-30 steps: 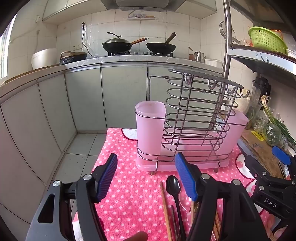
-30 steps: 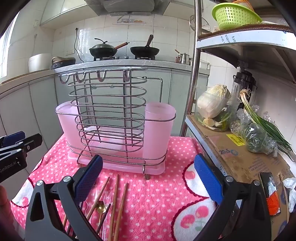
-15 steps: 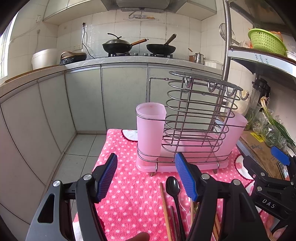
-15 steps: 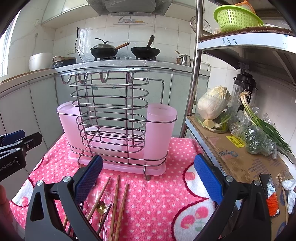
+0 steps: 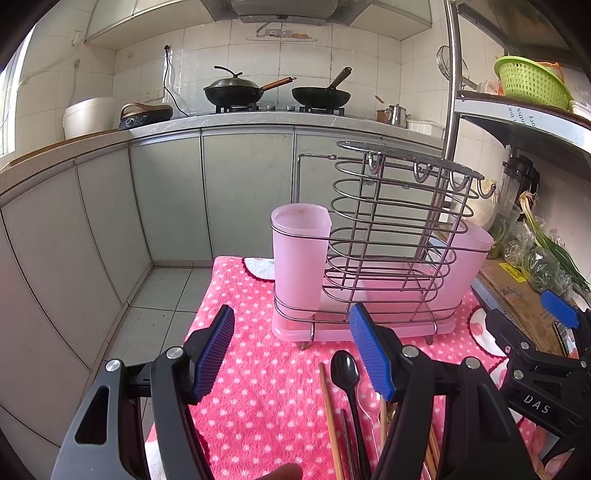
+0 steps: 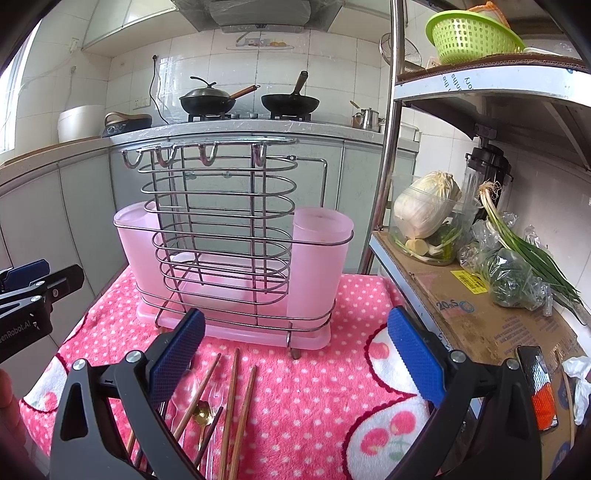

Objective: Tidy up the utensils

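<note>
A wire utensil rack (image 5: 391,240) (image 6: 221,236) with pink plastic cups (image 5: 300,258) (image 6: 319,266) stands on a pink dotted cloth (image 5: 258,369) (image 6: 314,387). In front of it lie wooden chopsticks (image 6: 236,406) (image 5: 330,417), a black spoon (image 5: 345,373), a small gold spoon (image 6: 202,411) and clear plastic cutlery (image 6: 216,391). My left gripper (image 5: 291,354) hovers open just left of the black spoon, holding nothing. Over the chopsticks, my right gripper (image 6: 295,354) is open wide and holds nothing.
A metal shelf pole (image 6: 388,147) rises right of the rack. Cardboard (image 6: 480,325) beside the cloth holds a bowl with cabbage (image 6: 424,218) and bagged greens (image 6: 517,277). A green basket (image 6: 472,33) sits on the shelf above. The floor (image 5: 155,306) drops off left of the cloth.
Both grippers stayed open. The views shifted slightly, with the rack sitting a little lower and nearer in frame; the utensils have not moved.
</note>
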`<state>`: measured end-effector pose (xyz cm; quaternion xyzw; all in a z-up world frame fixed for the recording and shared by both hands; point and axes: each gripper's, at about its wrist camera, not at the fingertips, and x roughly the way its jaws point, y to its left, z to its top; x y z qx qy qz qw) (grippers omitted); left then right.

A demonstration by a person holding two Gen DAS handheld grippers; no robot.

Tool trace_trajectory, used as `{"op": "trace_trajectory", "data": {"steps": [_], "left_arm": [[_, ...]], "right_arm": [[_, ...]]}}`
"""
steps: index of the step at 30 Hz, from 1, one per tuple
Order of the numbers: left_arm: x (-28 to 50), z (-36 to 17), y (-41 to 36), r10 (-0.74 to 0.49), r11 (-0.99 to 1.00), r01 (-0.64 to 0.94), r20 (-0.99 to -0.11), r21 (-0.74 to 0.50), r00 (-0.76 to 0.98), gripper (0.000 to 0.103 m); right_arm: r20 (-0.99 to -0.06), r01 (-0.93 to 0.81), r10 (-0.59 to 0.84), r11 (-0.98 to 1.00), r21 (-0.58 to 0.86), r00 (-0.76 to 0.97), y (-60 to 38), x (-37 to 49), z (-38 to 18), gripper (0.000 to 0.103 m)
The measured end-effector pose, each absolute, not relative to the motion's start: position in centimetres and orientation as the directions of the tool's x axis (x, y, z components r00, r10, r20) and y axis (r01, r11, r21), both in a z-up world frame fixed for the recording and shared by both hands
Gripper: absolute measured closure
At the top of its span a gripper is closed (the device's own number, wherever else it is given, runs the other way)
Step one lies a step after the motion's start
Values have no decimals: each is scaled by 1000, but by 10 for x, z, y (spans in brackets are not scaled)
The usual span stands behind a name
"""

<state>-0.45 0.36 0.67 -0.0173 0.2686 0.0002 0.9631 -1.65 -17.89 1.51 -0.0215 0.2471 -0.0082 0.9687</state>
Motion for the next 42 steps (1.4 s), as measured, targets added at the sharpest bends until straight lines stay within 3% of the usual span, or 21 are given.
{"op": "trace_trajectory", "data": {"steps": [42], "left_arm": [[-2,-1,-2,-10,1000,7,-539,-8,842,38]], "right_arm": [[-505,39,-68,997,-68,860,-181,-14,5,3]]}}
